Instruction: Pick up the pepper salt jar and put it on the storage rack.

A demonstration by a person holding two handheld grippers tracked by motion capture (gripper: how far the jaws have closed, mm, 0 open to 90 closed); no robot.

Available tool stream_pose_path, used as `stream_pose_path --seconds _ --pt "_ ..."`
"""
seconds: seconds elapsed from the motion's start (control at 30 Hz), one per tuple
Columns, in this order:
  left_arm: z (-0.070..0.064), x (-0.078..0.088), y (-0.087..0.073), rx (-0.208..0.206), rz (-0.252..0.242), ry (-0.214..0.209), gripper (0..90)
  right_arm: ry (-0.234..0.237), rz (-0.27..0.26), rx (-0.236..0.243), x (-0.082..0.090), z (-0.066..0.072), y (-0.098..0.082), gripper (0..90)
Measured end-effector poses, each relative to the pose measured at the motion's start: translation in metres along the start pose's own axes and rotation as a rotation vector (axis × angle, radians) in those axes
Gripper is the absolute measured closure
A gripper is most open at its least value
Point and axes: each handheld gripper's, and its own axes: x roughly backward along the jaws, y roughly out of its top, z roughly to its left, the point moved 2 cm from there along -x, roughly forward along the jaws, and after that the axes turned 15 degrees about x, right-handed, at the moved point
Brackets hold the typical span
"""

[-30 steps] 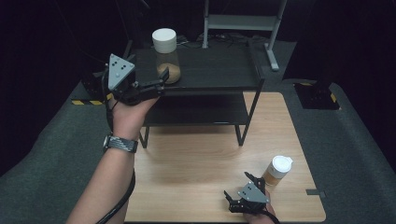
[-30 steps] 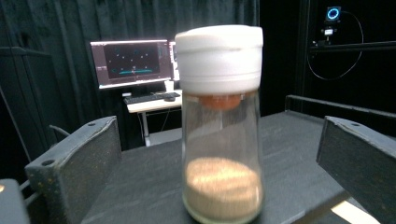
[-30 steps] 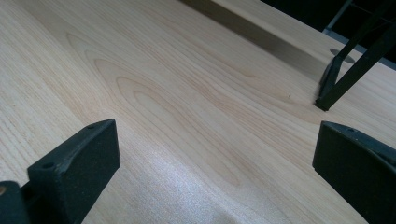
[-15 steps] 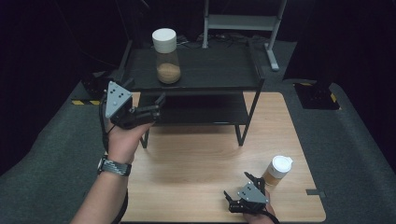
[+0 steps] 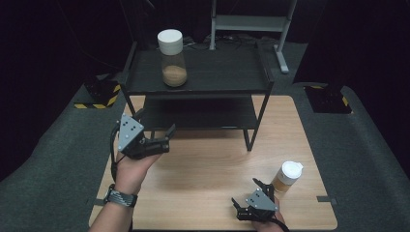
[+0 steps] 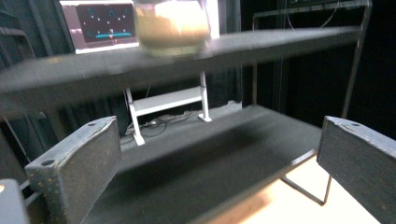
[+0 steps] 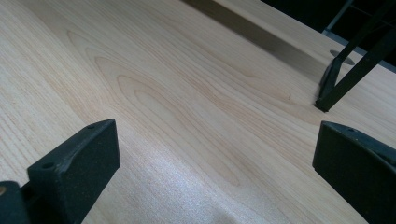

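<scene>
The left gripper [image 5: 157, 138] was wide open and held nothing. It hung in front of the black shelf [image 5: 217, 84], low at its 7 o'clock corner. The big jar [image 5: 172, 58] stood on the top shelf, at 1 o'clock from that gripper. The right gripper [image 5: 249, 193] was open too, with the small jar [image 5: 287, 177] just beside it at 2 o'clock.

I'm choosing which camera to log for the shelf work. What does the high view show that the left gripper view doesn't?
High view: the jar's white lid, the small bottle on the wooden table, the right gripper, open beside it, and the left gripper from outside.
Left gripper view: a lit screen behind the rack, and its own jaws wide apart.
Both: the jar with its brown fill, on the black rack's top shelf.
</scene>
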Motion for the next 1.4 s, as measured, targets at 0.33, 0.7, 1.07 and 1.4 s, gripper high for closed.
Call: stream_pose_path --seconds 0.33,0.7,1.07,1.4 --pt "-0.004 0.011 -0.043 -0.012 0.047 -0.002 0.4 0.001 0.003 0.005 0.0 0.0 0.001 0.0" --pt "-0.004 0.014 -0.077 0.016 0.097 -0.013 0.4 -0.002 0.003 0.01 0.0 0.001 0.001 0.0" --pt "0.002 0.02 -0.121 0.052 0.181 -0.01 0.4 -0.002 0.003 0.014 -0.001 0.001 0.001 0.0" --pt "0.001 0.019 -0.155 0.026 0.273 0.005 0.4 -0.003 0.005 0.013 0.0 0.002 0.001 0.0"
